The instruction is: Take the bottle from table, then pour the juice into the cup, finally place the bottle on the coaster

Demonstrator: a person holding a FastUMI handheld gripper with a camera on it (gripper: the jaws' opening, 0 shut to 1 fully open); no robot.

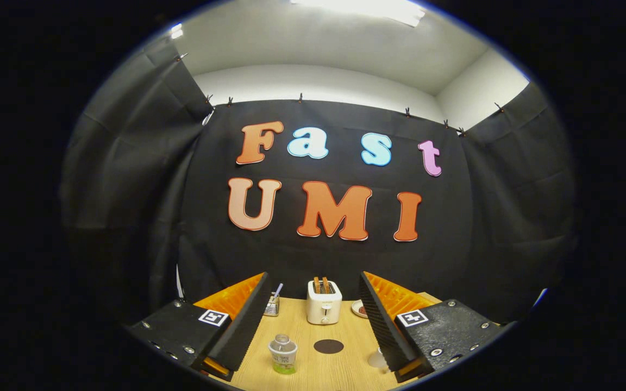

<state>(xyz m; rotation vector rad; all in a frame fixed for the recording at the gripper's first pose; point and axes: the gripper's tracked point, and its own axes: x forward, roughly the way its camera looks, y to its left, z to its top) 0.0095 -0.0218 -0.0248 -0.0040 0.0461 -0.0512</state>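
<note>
A small clear bottle [283, 354] with green juice at its bottom stands upright on the wooden table [313, 374], between my fingers and nearer the left one. A dark round coaster [328, 346] lies flat just right of the bottle. A clear cup [377, 359] peeks out beside the right finger, mostly hidden by it. My gripper [313, 304] is open wide above the table, with nothing between its fingers.
A white toaster [324, 302] with toast in its slots stands at the back of the table. A holder with utensils [273, 305] sits to its left and a small plate [360, 309] to its right. Black cloth walls close the booth on three sides.
</note>
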